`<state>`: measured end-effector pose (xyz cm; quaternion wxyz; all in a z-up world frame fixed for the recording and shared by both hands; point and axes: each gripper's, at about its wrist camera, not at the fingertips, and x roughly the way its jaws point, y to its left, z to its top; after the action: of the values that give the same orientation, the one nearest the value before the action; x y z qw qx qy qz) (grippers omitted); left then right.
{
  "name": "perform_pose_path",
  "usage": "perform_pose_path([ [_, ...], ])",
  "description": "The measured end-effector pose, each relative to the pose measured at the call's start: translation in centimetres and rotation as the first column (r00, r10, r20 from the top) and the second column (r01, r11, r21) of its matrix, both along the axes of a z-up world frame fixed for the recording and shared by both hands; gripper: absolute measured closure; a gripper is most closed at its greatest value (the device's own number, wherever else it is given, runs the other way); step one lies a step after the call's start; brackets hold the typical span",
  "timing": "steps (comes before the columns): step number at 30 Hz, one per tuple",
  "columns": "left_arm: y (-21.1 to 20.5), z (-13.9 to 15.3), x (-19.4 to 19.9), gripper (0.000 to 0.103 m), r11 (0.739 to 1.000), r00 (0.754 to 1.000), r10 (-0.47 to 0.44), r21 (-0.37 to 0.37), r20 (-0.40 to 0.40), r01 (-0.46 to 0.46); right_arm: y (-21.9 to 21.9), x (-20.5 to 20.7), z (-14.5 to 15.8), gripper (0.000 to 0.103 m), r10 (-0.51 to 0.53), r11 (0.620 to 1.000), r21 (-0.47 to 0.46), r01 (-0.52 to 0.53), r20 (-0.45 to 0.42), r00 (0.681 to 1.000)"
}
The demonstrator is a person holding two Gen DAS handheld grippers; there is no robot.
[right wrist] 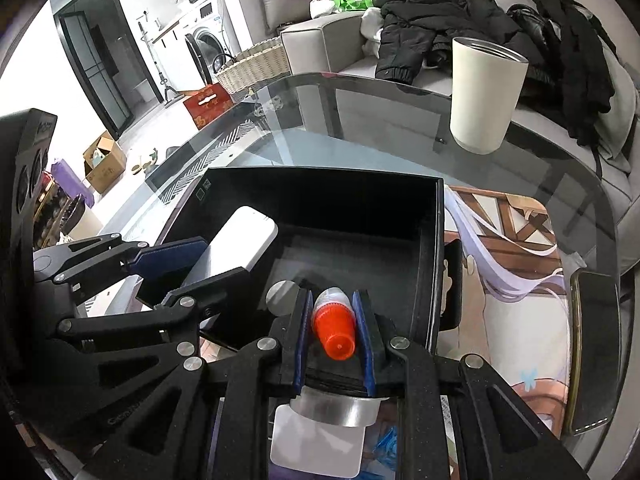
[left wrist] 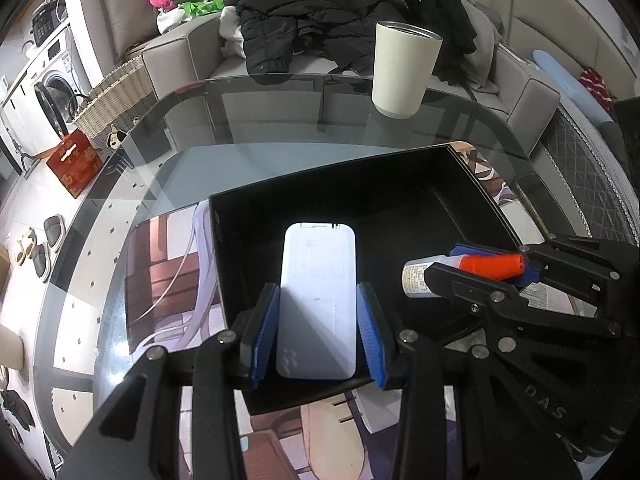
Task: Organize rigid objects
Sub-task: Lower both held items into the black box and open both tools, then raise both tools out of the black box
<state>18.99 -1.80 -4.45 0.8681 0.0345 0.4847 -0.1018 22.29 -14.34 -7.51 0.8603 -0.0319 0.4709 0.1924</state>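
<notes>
**Both grippers hold items over the black box**

While the left gripper (left wrist: 318, 332) pinches a white rectangular device (left wrist: 318, 300) between its blue pads at lower centre of the left wrist view, the device's far end reaches over the black box (left wrist: 472, 200) at mid-frame. At right in that view, the right gripper (left wrist: 490, 266) clamps a small bottle (left wrist: 420, 280) with an orange cap (left wrist: 490, 266) over the same box; its printed label is too small to read. Raised letters "D A S" show on the right gripper's frame. A cream tumbler (left wrist: 404, 70) stands on the glass table (left wrist: 280, 120) at upper right. An illustrated mat (left wrist: 168, 280) lies under the box.
</notes>
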Motion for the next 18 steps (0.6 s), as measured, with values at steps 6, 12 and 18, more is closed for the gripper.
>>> perform_pose_path([
  [6, 0.3, 0.1, -0.1, 0.065, 1.000, 1.000, 0.006, -0.025, 0.013, -0.006, -0.3, -0.6, 0.1, 0.081, 0.001, 1.000, 0.016, -0.001, 0.012, 1.000],
  [12, 0.5, 1.0, -0.4, 0.057, 1.000, 0.998, 0.019, -0.011, 0.063, -0.019, -0.8, -1.4, 0.5, 0.074, -0.002, 0.999, 0.041, 0.000, 0.026, 1.000],
  [18, 1.2, 2.6, -1.2, 0.046, 0.998, 0.991, 0.040, -0.055, 0.129, -0.033, -1.2, -2.7, 2.4, 0.072, -0.015, 0.998, 0.067, 0.008, 0.106, 0.994],
])
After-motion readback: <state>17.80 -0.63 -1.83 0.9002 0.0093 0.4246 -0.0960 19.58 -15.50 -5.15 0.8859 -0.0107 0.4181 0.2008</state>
